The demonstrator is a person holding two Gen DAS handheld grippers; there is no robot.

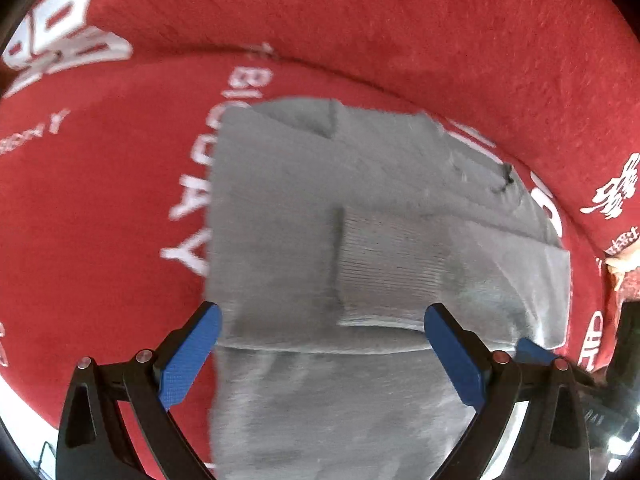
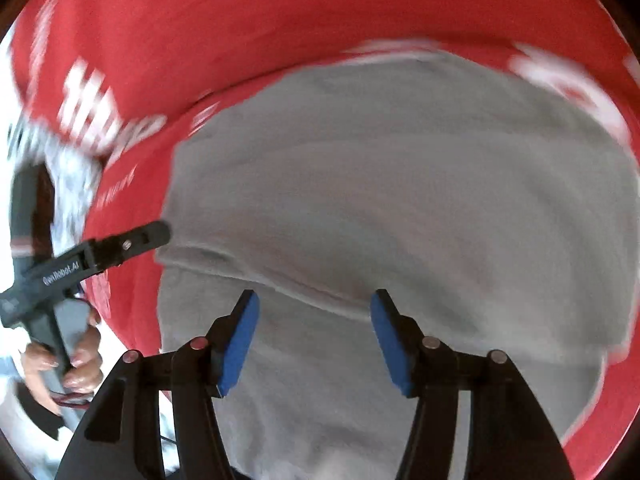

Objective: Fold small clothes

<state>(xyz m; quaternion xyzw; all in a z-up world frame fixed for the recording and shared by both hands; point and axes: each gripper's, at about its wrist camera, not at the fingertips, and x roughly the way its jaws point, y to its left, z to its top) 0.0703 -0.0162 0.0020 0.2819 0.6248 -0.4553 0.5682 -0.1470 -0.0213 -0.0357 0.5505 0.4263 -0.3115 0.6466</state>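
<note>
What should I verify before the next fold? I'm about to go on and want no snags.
1. Left gripper open, nothing pinched: ok.
2. Right gripper open, pads off the cloth: ok.
3. Grey garment lies on the red cloth: ok.
4. Ribbed cuff folded onto the body: ok.
5. Fold edge even: cannot tell, blurred.
6. Grippers apart from each other: ok.

Folded sweatshirt (image 1: 320,220) lies on a printed cloth (image 1: 100,200), folded-in cuff (image 1: 384,268) on top, right of middle. Left gripper (image 1: 322,356) over its near fold; right gripper (image 2: 314,336) over the same garment, left gripper to its left.
</note>
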